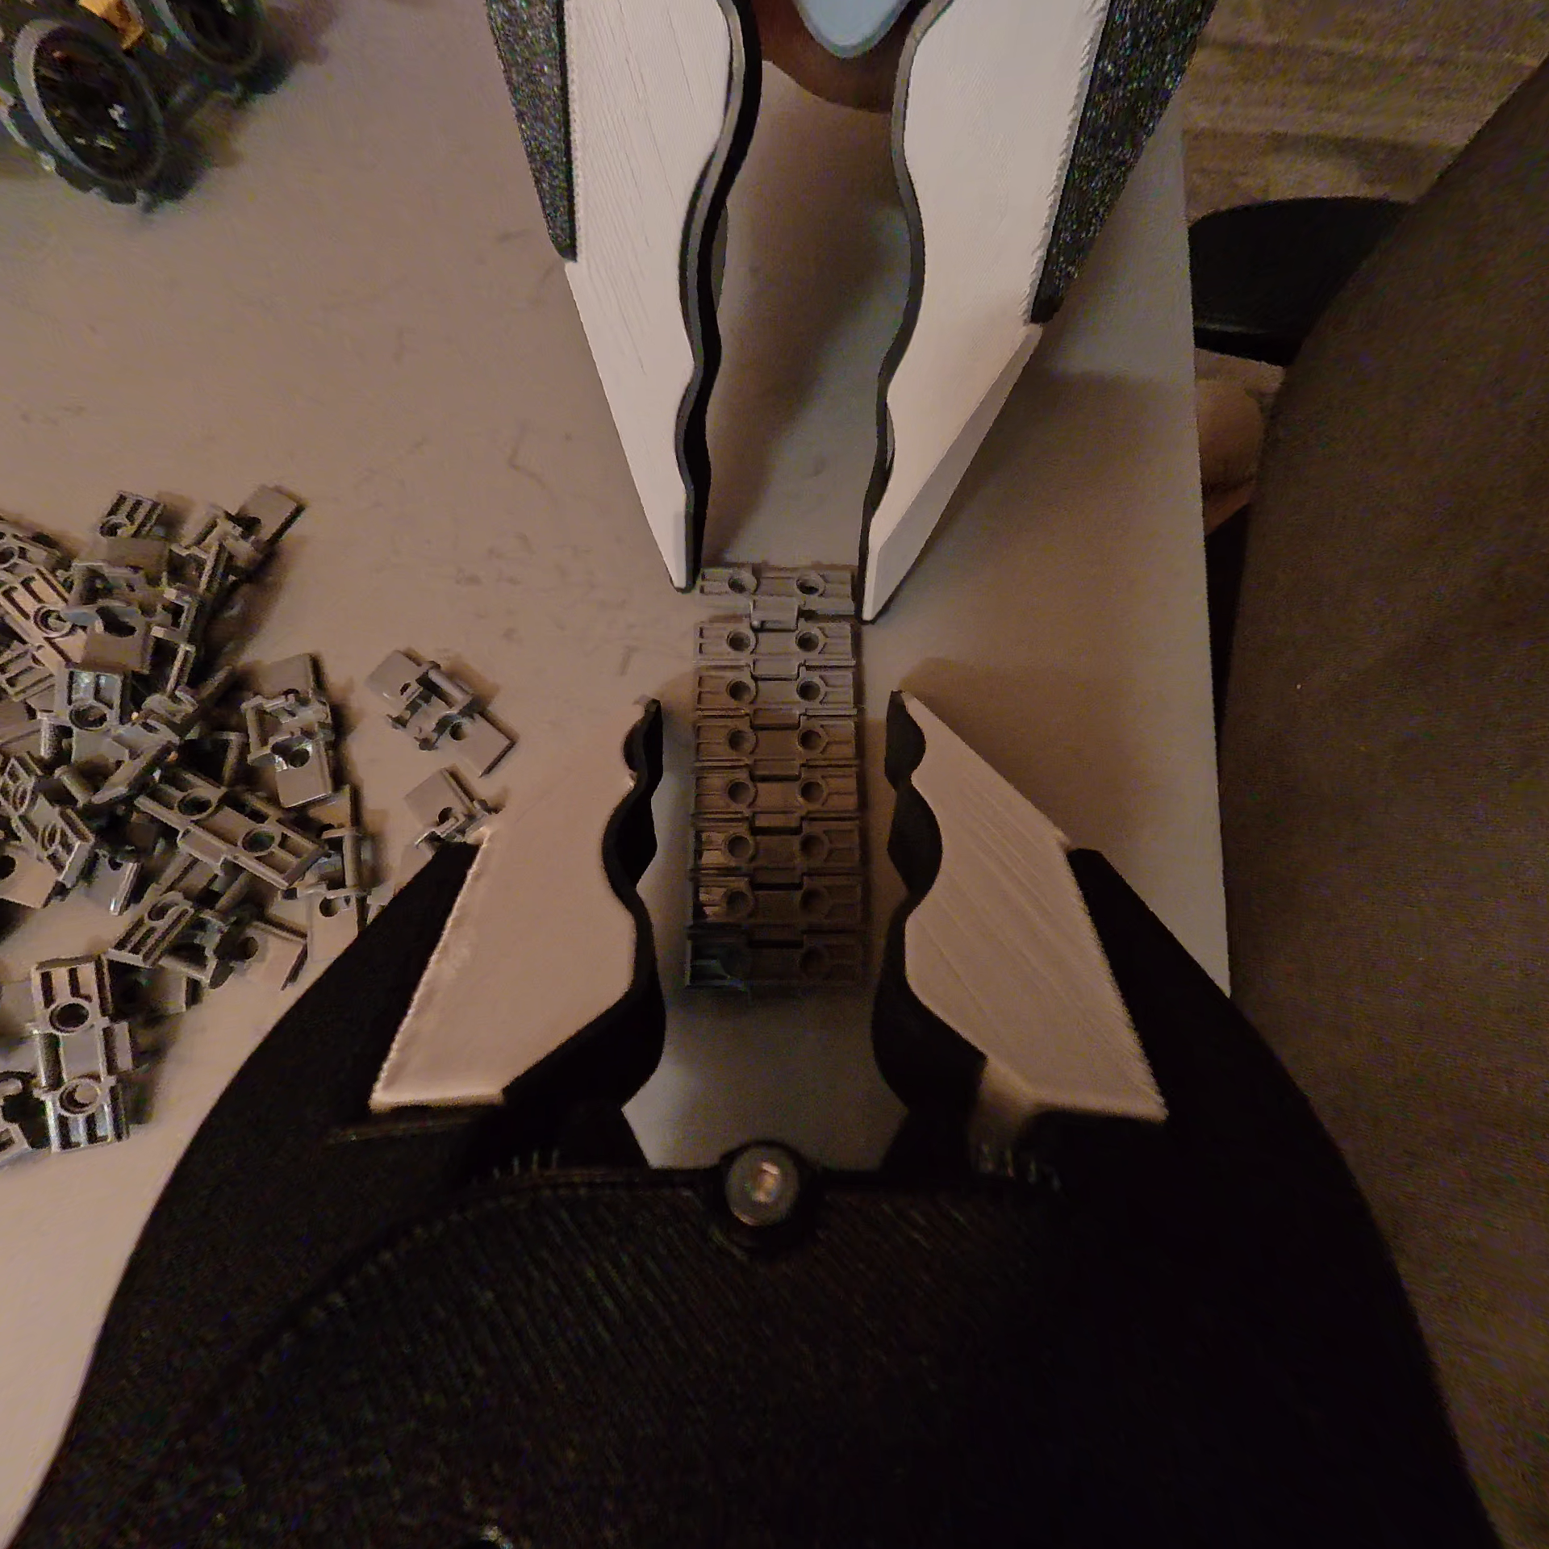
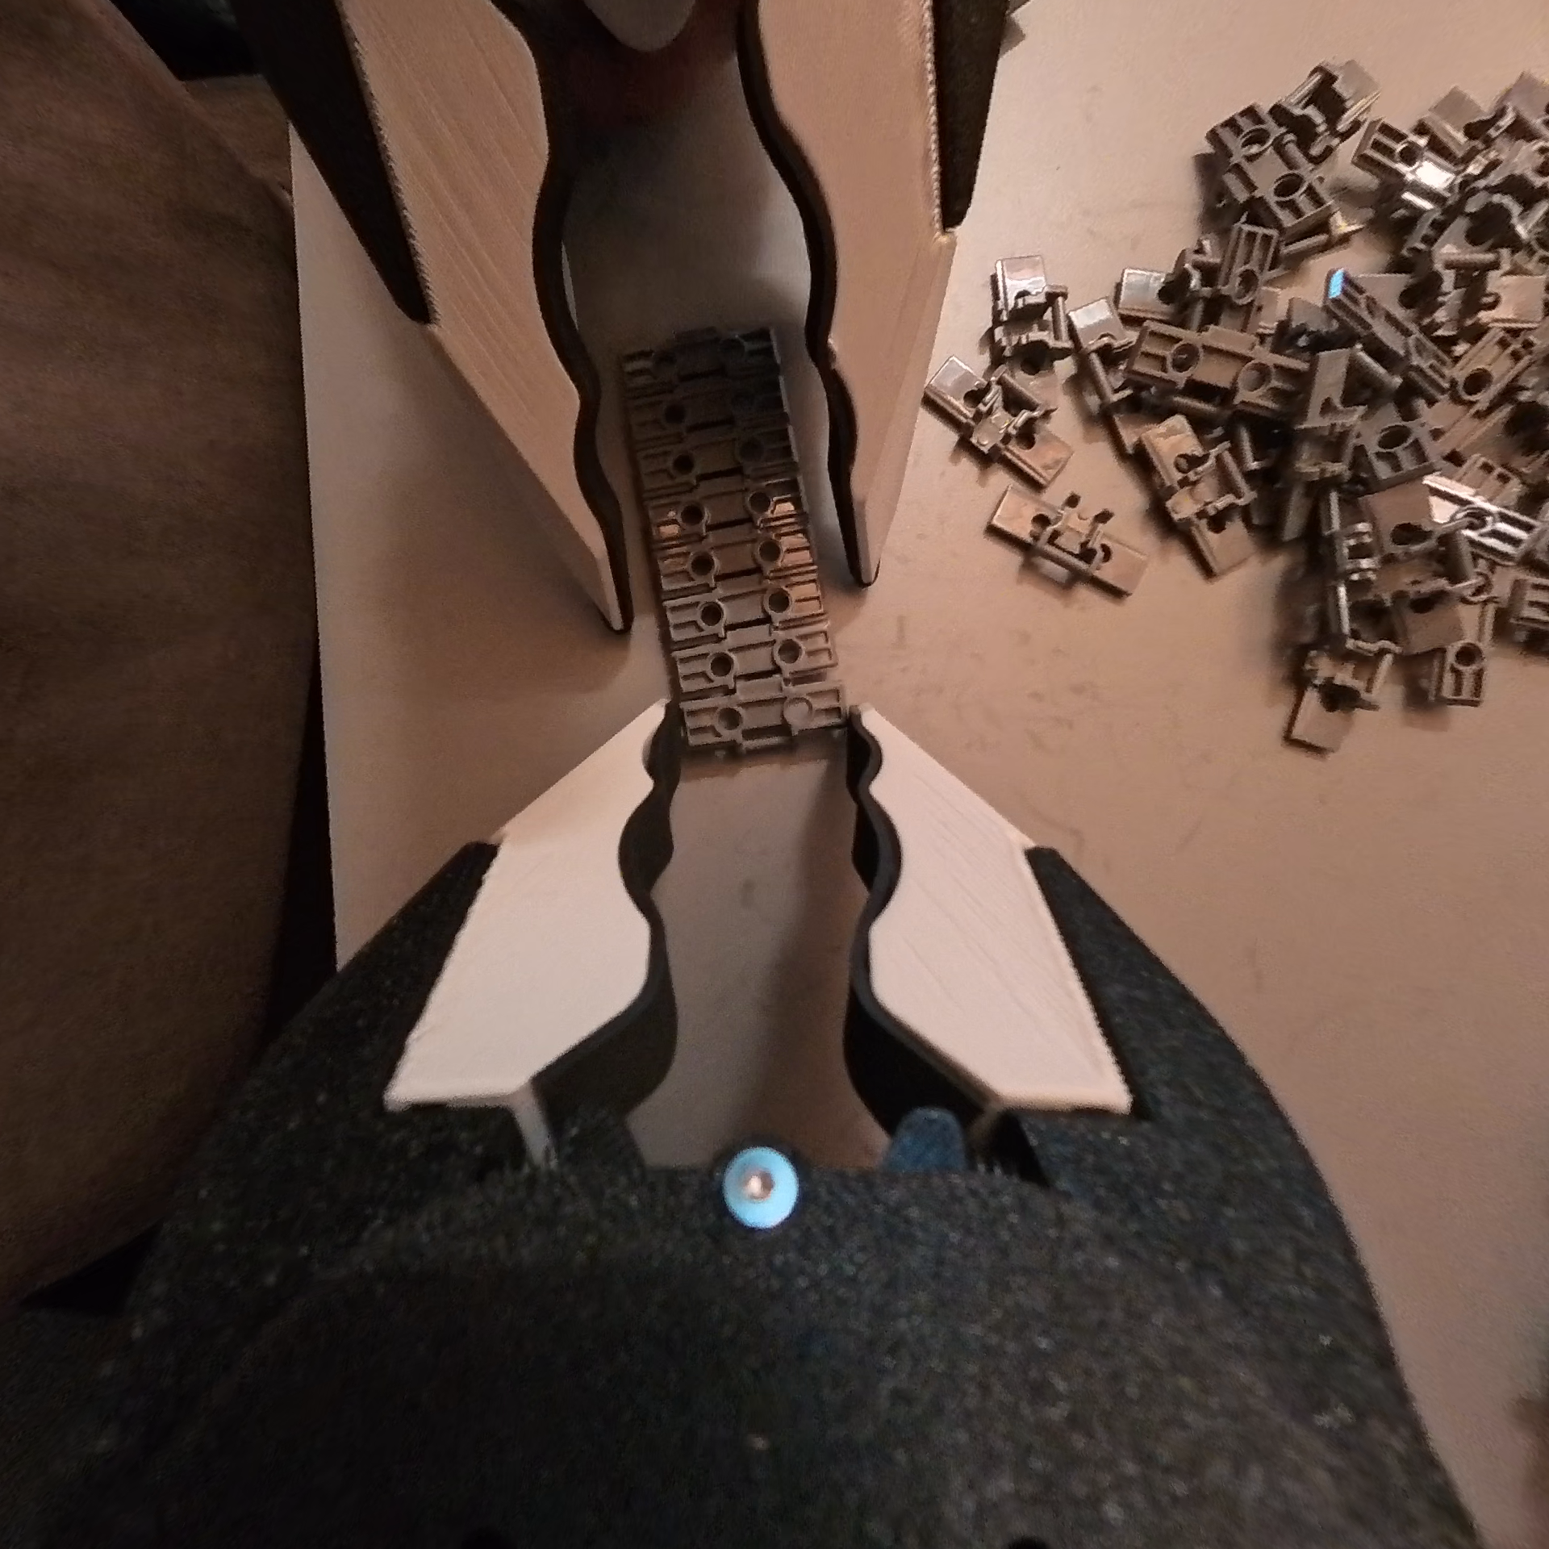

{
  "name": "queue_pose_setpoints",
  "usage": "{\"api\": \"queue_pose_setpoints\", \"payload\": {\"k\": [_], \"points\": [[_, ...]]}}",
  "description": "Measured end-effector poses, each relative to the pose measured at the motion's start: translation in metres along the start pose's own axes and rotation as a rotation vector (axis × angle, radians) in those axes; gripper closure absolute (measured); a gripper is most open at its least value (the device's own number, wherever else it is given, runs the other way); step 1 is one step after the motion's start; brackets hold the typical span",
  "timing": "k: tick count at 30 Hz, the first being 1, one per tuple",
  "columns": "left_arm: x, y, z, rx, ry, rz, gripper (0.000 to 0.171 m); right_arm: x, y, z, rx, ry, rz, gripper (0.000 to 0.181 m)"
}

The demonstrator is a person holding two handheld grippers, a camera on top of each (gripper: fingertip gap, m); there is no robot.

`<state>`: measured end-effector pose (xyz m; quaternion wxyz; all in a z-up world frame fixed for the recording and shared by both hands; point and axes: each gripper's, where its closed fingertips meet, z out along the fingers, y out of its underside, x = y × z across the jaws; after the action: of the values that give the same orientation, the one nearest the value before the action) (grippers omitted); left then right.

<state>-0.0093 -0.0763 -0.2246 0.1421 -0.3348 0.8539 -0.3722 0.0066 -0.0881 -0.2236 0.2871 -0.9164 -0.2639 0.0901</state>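
A short chain of joined grey track links (image 1: 775, 838) lies flat on the pale table (image 1: 419, 335), close to its edge. My left gripper (image 1: 775, 712) is open. Its fingers straddle the near half of the chain with a small gap on each side. My right gripper (image 2: 758, 717) faces it from the other end, and its fingertips are closed on the chain's end link (image 2: 763, 721). In the left wrist view the right gripper (image 1: 778, 591) comes in from the top. In the right wrist view the left gripper (image 2: 742, 599) stands around the chain (image 2: 729, 520).
A heap of several loose grey track links (image 1: 126, 796) lies beside the chain and shows in the right wrist view (image 2: 1341, 377) too. A dark wheeled model (image 1: 92, 101) stands at the far corner. The table edge (image 1: 1203, 670) runs close by, with dark brown fabric (image 1: 1383, 838) beyond it. Less than 4 cm separates the two grippers' tips. Both grippers' tips are roughly 20 cm from the dark wheeled model (image 1: 92, 101).
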Motion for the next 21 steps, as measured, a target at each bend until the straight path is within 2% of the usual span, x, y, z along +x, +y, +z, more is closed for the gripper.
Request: {"api": "queue_pose_setpoints", "payload": {"k": [10,16,19,21], "points": [[0.000,0.000,0.000,-0.002,0.008,-0.008,0.121,-0.002,-0.006,-0.010,0.030,-0.015,0.014,0.135],[-0.003,-0.005,0.001,0.021,-0.029,0.026,0.120,0.000,-0.013,-0.012,0.077,-0.009,0.024,0.177],[-0.003,-0.003,0.002,0.002,-0.030,0.021,0.133,0.000,-0.006,-0.004,0.032,-0.017,0.013,0.181],[-0.002,-0.003,0.003,0.001,-0.020,0.018,0.135,-0.001,-0.006,-0.003,0.027,-0.024,0.016,0.181]]}}
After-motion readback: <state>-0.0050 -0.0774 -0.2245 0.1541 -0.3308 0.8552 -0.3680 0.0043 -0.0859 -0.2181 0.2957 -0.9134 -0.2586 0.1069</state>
